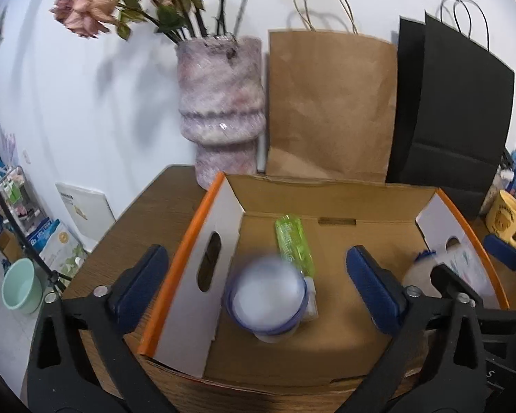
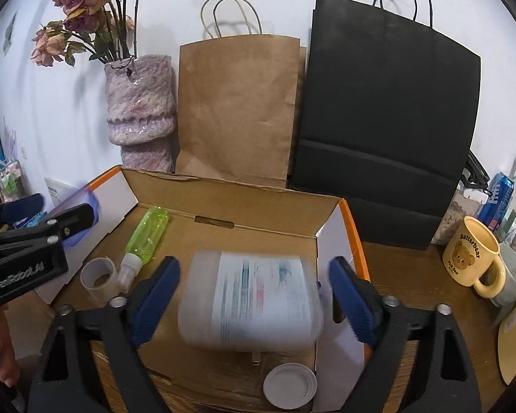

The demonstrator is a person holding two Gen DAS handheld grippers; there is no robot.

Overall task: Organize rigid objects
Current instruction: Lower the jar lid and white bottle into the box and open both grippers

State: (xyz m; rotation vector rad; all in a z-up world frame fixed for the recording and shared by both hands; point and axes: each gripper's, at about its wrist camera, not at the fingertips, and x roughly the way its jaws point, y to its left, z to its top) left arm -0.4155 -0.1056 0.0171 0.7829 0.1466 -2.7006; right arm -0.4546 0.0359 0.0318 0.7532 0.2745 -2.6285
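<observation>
Hovering over the cardboard box (image 2: 244, 206), I see both claws apart: left gripper (image 1: 258, 275) around a blurred tape roll (image 1: 268, 296), right gripper (image 2: 254, 296) around a blurred white jar (image 2: 251, 303).

Both wrist views look down, close, into the cardboard box (image 1: 326, 203) (image 2: 244, 203), sharing it and the paper bags behind.

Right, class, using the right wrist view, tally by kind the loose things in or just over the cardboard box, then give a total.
Green bottle: 1
Clear tape roll: 1
Labelled plastic container, blurred: 1
White lid: 1
Total: 4
</observation>
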